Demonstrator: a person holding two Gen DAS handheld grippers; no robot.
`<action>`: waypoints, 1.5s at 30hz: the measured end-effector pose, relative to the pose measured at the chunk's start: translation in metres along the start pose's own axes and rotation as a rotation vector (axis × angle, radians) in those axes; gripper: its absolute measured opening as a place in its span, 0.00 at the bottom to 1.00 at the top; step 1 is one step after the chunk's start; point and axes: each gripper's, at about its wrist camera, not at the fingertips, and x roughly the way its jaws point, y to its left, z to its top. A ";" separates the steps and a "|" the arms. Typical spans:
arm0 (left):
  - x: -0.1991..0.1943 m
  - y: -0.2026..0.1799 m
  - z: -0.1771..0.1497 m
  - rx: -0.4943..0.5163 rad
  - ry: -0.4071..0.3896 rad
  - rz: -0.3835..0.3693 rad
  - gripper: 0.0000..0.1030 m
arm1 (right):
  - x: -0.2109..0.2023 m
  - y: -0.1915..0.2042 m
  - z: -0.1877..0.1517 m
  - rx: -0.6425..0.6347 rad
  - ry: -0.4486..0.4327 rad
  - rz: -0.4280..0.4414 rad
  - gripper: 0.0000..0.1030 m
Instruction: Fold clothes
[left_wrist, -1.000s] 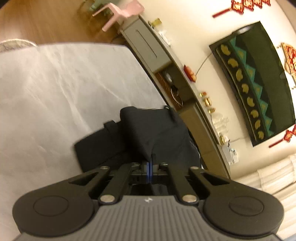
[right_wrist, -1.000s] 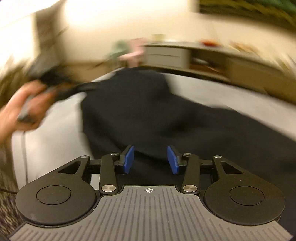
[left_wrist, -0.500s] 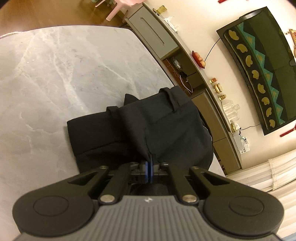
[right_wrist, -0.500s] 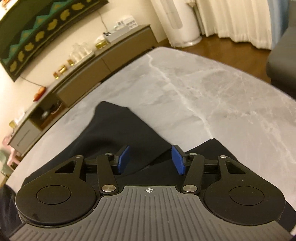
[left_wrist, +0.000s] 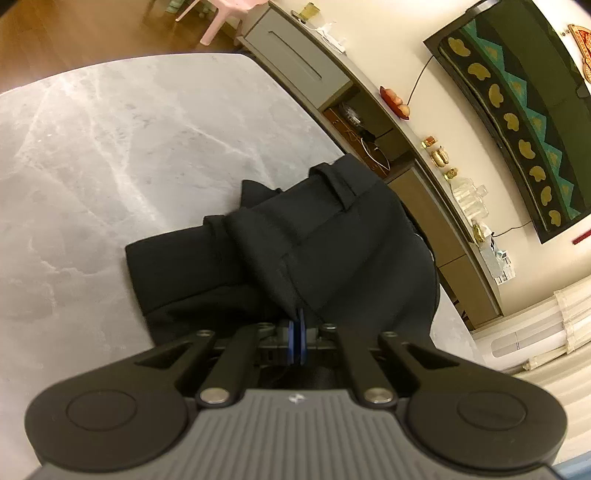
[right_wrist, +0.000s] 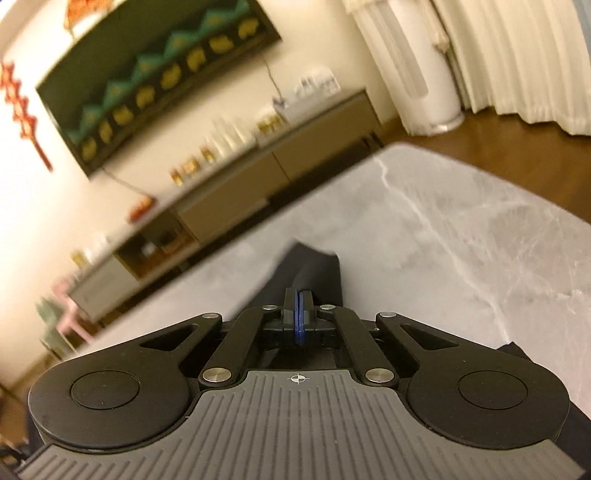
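Marble table (left_wrist: 92, 155): fills the left and centre of the left wrist view, bare apart from the black trousers (left_wrist: 317, 236), which lie bunched at centre frame with the belt-looped waistband uppermost. Left gripper (left_wrist: 297, 325): pads pressed together, pinching a ridge of trouser fabric at lower centre. Right gripper (right_wrist: 298, 314): pads likewise pressed together on a trouser leg end (right_wrist: 314, 269) at centre of its own view. Judgement: both corners should be drawn taut and level before laying the fold. Sideboard (left_wrist: 369, 122), upper right, stands close beyond the table edge; nothing obstructs.
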 end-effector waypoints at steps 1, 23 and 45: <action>-0.001 0.001 0.000 0.000 -0.001 0.005 0.02 | 0.001 -0.003 -0.002 0.020 0.009 -0.004 0.00; 0.008 -0.004 -0.006 0.080 0.017 0.090 0.02 | 0.007 0.003 0.008 0.078 -0.113 0.033 0.00; -0.013 0.009 -0.007 -0.025 -0.007 -0.020 0.11 | -0.136 -0.072 -0.106 0.365 0.035 -0.108 0.03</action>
